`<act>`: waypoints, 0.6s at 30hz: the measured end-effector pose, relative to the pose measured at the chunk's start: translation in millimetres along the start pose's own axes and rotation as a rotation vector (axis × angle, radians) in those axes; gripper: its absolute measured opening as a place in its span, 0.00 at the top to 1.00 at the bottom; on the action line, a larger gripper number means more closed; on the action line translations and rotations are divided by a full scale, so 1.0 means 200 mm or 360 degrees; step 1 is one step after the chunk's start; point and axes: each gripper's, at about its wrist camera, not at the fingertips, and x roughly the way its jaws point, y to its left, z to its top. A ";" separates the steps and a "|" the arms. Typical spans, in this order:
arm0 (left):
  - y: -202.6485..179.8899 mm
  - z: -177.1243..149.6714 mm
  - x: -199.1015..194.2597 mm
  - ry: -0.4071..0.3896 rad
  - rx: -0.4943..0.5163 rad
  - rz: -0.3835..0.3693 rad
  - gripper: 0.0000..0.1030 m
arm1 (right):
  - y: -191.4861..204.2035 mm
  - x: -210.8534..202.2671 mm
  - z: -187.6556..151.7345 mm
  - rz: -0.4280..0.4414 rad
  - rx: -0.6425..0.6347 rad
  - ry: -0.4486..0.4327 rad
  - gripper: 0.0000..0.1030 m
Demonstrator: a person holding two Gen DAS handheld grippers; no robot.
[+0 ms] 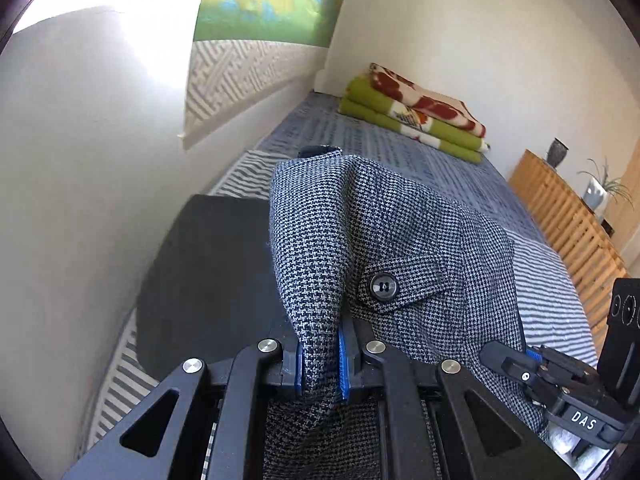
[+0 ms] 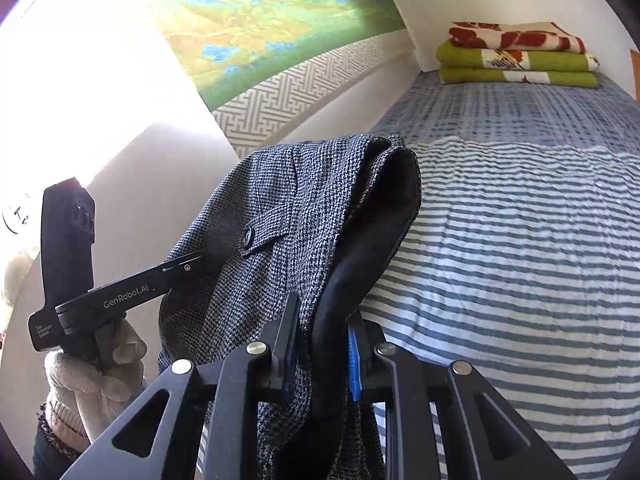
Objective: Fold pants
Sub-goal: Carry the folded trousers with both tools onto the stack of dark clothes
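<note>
Two tongs clenched on houndstooth pants [image 1: 420, 232], left tongs [image 1: 322, 364], right tongs [image 2: 320, 360], cloth lifted between them

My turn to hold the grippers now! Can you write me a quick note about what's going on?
Left hand-held gripper: shut on a bunched edge of the houndstooth pants.
Right hand-held gripper: shut on another part of the pants, where the dark lining shows.
The pants hang between both grippers, lifted above the striped bed cover. A buttoned pocket flap faces up.
Done: pants picked up.
Left: no neat fold shows yet, so lay them flat on the cover and fold them. Folded blankets sit at the far end, out of the way.
</note>
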 end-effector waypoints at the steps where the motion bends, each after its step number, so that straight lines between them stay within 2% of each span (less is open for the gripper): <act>1: 0.08 0.03 0.00 -0.0020 -0.0003 0.0020 0.88 | 0.05 0.06 0.03 0.0019 -0.0001 -0.0008 0.83; 6: 0.34 0.18 0.15 -0.0078 -0.0020 0.0095 0.88 | 0.23 0.39 0.14 0.0055 -0.0006 -0.0044 0.83; 9: 0.51 0.25 0.36 -0.0063 -0.0025 0.0115 0.88 | 0.25 0.57 0.17 0.0075 0.0035 -0.0061 0.83; 10: 0.56 0.26 0.46 -0.0030 -0.0016 0.0143 0.86 | 0.24 0.63 0.17 0.0074 0.0053 -0.0062 0.83; 11: 0.61 0.25 0.58 0.0038 0.0005 0.0202 0.76 | 0.22 0.70 0.18 0.0073 0.0074 -0.0053 0.83; 13: 0.69 0.22 0.77 0.0163 -0.0001 0.0388 0.68 | 0.16 0.83 0.16 0.0053 0.0121 -0.0012 0.83; 14: 0.73 0.21 0.80 0.0158 -0.0016 0.0469 0.68 | 0.12 0.92 0.14 0.0017 0.0144 0.0041 0.82; 15: 0.77 0.20 0.80 0.0128 -0.0049 0.0499 0.68 | 0.08 1.00 0.12 -0.0019 0.0175 0.0118 0.82; 16: 0.82 0.19 0.77 0.0082 -0.0112 0.0488 0.68 | 0.04 1.06 0.09 -0.0043 0.0214 0.0170 0.82; 18: 0.84 0.19 0.71 0.0012 -0.0130 0.0454 0.68 | 0.00 1.10 0.06 -0.0050 0.0212 0.0174 0.81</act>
